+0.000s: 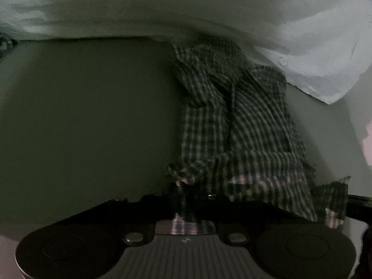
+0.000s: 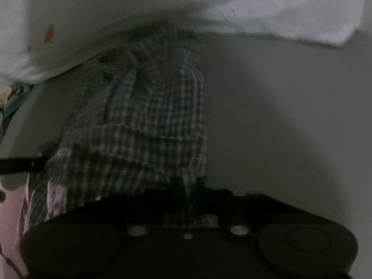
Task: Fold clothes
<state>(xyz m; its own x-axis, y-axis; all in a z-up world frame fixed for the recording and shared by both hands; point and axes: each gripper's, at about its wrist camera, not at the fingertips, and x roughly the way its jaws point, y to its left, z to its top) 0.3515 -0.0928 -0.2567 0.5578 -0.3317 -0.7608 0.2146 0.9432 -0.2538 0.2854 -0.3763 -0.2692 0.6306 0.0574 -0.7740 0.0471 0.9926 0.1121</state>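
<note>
Now both the left gripper (image 1: 186,200) and right gripper (image 2: 186,193) sit clamped on the checked garment (image 1: 244,121)'s near hem; lift evenly, keeping that edge taut.

A dim, plain grey-green worktop (image 1: 88,116) fills both views in low light, its far side covered by a rumpled pale sheet (image 1: 162,7) printed with small orange motifs (image 2: 49,33), brighter toward the right in the left-wrist view.

Dark checked shirt (image 1: 244,125) (white cloth (image 1: 313,46) behind)
</note>
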